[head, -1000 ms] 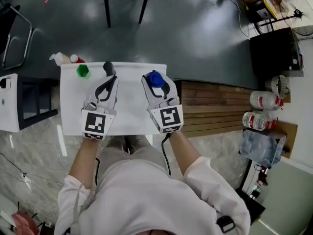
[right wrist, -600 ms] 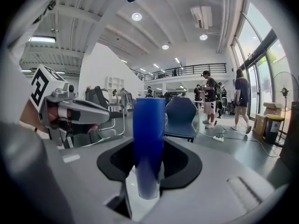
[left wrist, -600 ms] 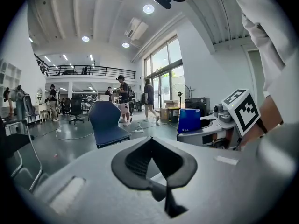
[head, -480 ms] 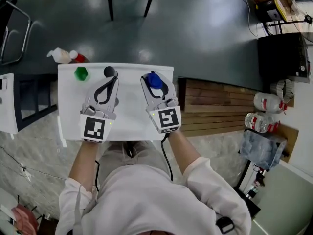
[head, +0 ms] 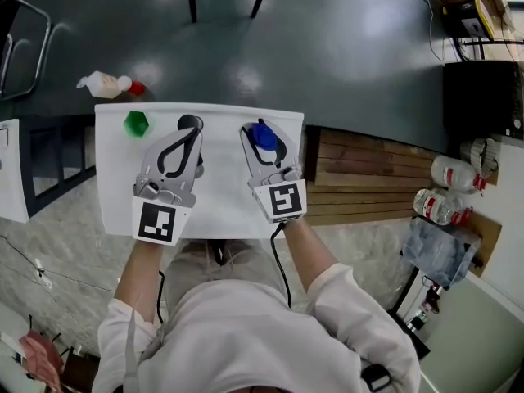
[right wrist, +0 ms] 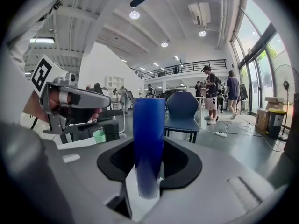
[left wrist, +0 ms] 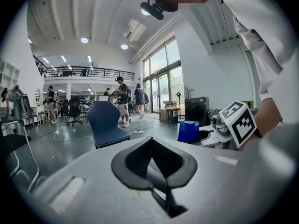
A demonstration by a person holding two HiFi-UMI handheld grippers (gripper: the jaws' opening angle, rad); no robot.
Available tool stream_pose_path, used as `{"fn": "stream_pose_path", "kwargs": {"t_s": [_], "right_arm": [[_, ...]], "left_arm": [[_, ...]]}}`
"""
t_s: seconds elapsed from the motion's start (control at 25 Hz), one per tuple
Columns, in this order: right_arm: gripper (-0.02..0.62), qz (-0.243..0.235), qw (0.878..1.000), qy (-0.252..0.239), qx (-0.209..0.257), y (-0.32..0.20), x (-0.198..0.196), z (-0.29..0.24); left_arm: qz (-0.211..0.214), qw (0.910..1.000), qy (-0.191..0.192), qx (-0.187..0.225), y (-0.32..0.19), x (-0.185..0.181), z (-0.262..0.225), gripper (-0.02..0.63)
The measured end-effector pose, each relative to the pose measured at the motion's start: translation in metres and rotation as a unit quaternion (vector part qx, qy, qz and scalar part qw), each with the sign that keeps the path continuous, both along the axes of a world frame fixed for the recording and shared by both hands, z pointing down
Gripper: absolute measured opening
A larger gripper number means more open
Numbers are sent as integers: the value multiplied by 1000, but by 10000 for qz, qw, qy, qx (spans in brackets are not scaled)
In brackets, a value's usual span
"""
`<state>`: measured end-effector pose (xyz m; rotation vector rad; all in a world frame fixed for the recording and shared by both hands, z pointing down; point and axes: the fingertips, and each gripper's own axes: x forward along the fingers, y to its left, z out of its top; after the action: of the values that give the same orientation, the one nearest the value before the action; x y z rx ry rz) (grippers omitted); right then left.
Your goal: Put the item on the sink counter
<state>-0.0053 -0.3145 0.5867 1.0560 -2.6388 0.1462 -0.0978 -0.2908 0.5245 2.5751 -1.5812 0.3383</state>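
Observation:
A blue cylinder (head: 262,134) (right wrist: 148,143) stands upright between the jaws of my right gripper (head: 264,137) (right wrist: 148,164), which is shut on it, over the far right part of the white table (head: 221,203). To the left, my left gripper (head: 190,133) (left wrist: 151,146) is shut with nothing between its jaws. Its tip is at a small black item (head: 190,122) (right wrist: 111,129) on the table. A green item (head: 137,124) (right wrist: 99,136) sits at the table's far left corner. The left gripper view shows the blue cylinder (left wrist: 189,131) off to the right.
A plastic bottle with a red cap (head: 102,83) lies on the dark floor beyond the table. A wooden pallet (head: 368,178) and water bottles (head: 446,174) are to the right. A blue chair (right wrist: 182,108) stands ahead, a white shelf unit (head: 12,166) to the left.
Both grippers have come lower toward the table, the right one still carrying the blue cylinder. The left tip now reaches the black item.

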Motion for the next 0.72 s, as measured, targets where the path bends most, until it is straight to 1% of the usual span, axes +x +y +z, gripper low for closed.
{"fn": "stream_pose_path", "kwargs": {"t_s": [0.24,0.44,0.56,0.72], "right_arm": [[147,23,10000,-38,10,-5,-6,14],[147,25,10000,-36,36,-8,-10,22],[147,17,10000,-13,28,-8,-10,29],[147,30,10000,5,59,-8,-11,33]], "left_arm": [[56,9999,-103,-43,-3,-3,9,-2],[13,9999,-63,-82,-5,-7,15,-2],[40,9999,-136,-98,-5,-8,19,-2],[-32,9999,-83,-130,-6,-11,23,-2]]}}
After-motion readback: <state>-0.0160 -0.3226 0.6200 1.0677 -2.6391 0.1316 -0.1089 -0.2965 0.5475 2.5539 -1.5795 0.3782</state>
